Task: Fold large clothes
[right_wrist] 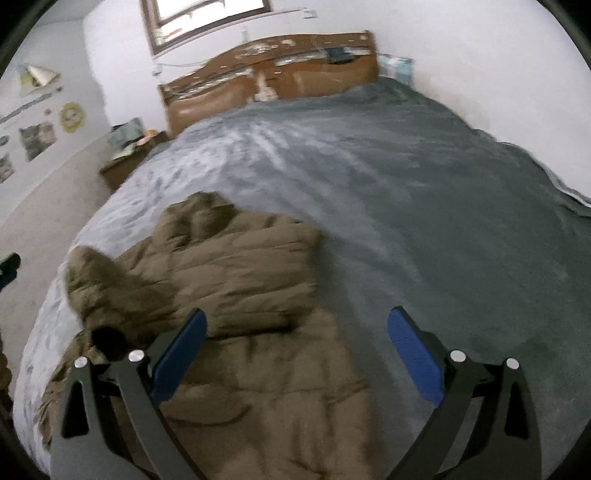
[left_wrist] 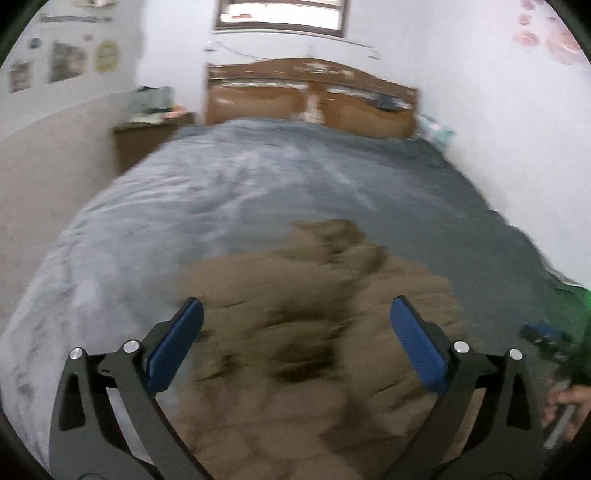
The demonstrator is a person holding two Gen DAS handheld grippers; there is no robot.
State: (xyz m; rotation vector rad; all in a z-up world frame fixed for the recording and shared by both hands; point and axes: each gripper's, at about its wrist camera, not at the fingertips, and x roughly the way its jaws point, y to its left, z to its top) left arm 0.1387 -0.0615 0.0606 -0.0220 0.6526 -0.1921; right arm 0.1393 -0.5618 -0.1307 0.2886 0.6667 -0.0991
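A brown quilted puffer jacket (left_wrist: 295,332) lies crumpled on the near end of a bed with a grey blanket (left_wrist: 258,184). It also shows in the right wrist view (right_wrist: 236,288), with a fur-trimmed hood (right_wrist: 99,288) at its left. My left gripper (left_wrist: 295,310) is open and empty, hovering over the jacket's middle. My right gripper (right_wrist: 295,321) is open and empty above the jacket's right edge, its right finger over the bare blanket (right_wrist: 424,221). The other gripper and the hand holding it show at the right edge of the left wrist view (left_wrist: 554,350).
A wooden headboard (left_wrist: 314,96) stands at the bed's far end under a window (left_wrist: 280,16). A wooden nightstand (left_wrist: 147,136) with clutter sits left of the bed. White walls close in on the right. Carpeted floor (right_wrist: 44,214) lies to the left.
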